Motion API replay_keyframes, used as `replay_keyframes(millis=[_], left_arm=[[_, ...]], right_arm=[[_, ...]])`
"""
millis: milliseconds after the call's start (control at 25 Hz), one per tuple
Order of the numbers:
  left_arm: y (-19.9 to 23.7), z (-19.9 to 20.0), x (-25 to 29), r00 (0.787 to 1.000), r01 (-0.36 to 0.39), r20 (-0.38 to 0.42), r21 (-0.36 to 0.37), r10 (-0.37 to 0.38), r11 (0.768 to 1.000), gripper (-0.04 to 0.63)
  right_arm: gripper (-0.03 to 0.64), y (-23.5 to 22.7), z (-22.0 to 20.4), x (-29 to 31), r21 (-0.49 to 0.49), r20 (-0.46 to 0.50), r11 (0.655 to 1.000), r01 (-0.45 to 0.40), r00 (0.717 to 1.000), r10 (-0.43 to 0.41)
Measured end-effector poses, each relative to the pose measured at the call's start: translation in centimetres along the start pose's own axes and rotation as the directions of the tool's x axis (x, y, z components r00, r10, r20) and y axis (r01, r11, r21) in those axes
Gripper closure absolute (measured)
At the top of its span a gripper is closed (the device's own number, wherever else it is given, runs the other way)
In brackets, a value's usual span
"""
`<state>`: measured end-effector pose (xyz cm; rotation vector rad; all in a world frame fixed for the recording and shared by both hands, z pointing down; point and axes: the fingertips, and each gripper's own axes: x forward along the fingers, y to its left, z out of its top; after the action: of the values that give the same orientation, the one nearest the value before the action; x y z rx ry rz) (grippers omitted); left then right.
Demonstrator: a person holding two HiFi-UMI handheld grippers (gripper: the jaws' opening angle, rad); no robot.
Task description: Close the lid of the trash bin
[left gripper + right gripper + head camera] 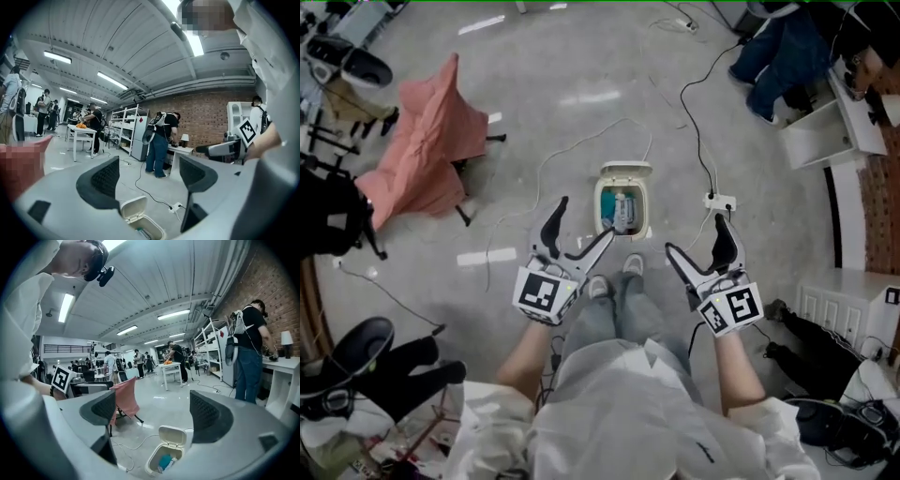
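Both grippers are empty. The left gripper (586, 217) has its jaws wide apart, and so does the right gripper (694, 234); neither touches anything. The trash bin (623, 211) sits on the floor at frame centre in the head view, just above the person's shoes (614, 278) and between the two grippers. Its lid (625, 171) is open, standing up at the far edge. There's something blue-green inside the bin, but I can't tell what. In the left gripper view the bin is cut off by the bottom edge and partly hidden behind the gripper body. The right gripper view shows the bin low between the jaws, its base hidden. A power strip (720, 201) lies just right of the bin.
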<state>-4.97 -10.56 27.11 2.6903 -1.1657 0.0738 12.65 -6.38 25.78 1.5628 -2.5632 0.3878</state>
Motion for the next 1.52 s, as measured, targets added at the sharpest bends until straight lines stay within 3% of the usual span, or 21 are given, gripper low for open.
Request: replay_keyframes(millis=[600, 800, 1160, 1520], left_arm=[[7.1, -13.5, 12.4, 0.976, -0.154, -0.148, 0.047, 0.160, 0.987, 0.189], [9.7, -19.5, 15.3, 0.973, -0.162, -0.164, 0.007, 0.161, 0.987, 0.241], [13.2, -30.1, 18.4, 0.963, -0.133, -0.229, 0.039, 0.138, 0.990, 0.293], [15.6, -36.6, 21.1, 0.960, -0.151, -0.230, 0.042, 0.157, 0.988, 0.345]], right_arm=[[0.126, -11.0, -12.7, 13.0, 0.039, -0.148, 0.990, -0.134, 0.979, 0.138], [0.135, -13.4, -18.6, 16.6, 0.032, -0.182, 0.993, -0.111, 0.977, 0.115], [0.209, -15.7, -27.0, 21.3, 0.012, -0.181, 0.998, -0.068, 0.981, 0.069], [0.240, -17.6, -33.2, 25.3, -0.036, -0.214, 0.998, -0.050, 0.976, 0.041]])
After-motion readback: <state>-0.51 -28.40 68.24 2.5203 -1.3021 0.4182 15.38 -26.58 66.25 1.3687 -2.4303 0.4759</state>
